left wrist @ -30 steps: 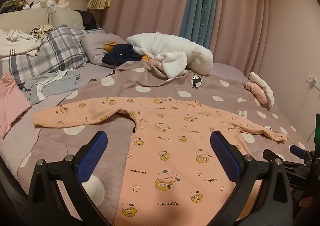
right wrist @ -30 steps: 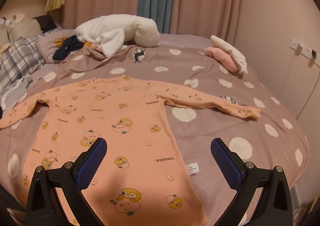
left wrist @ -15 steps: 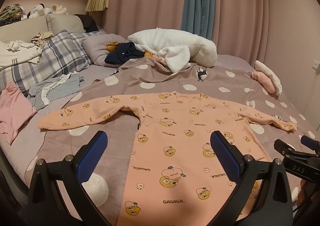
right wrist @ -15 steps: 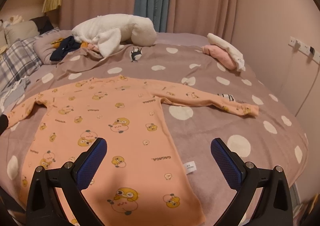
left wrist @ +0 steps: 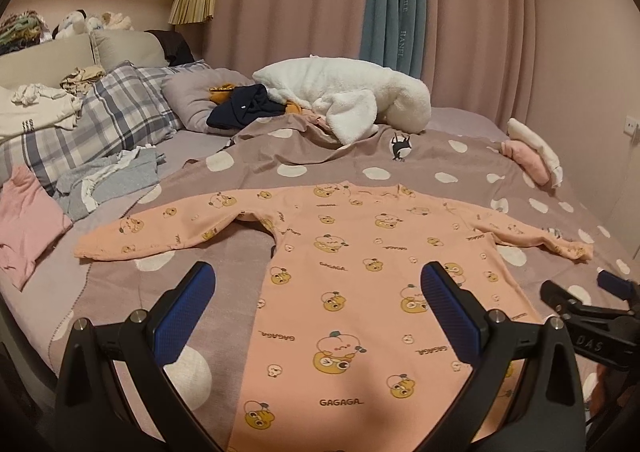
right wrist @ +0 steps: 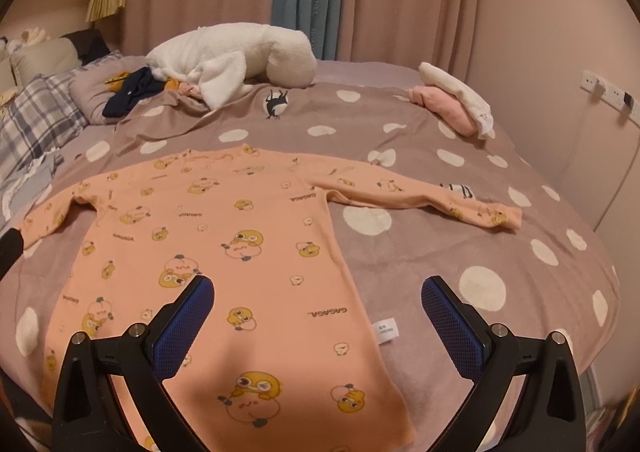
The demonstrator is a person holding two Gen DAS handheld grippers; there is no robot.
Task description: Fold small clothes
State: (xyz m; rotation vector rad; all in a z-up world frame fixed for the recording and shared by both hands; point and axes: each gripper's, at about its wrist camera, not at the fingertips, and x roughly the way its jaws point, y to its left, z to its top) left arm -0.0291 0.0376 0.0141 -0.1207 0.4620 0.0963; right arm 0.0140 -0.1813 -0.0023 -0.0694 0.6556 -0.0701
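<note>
A peach long-sleeved child's top (left wrist: 360, 292) with cartoon prints lies flat and spread on the dotted bedspread, both sleeves stretched out sideways; it also shows in the right wrist view (right wrist: 224, 252). My left gripper (left wrist: 318, 292) is open and empty, held above the top's lower left part. My right gripper (right wrist: 318, 300) is open and empty, above the top's lower right edge near its white label (right wrist: 385, 330). The right gripper also shows at the right edge of the left wrist view (left wrist: 588, 304).
A white fluffy garment (left wrist: 344, 100) and dark clothes (left wrist: 244, 112) lie at the far side of the bed. Folded pink and white items (right wrist: 456, 104) sit at the far right. Plaid pillows (left wrist: 92, 124), grey clothes (left wrist: 108, 180) and a pink cloth (left wrist: 24, 220) lie left.
Both grippers have drawn back and risen a little from the top, so more of the bed shows. The top has not moved. Both grippers stay open.
</note>
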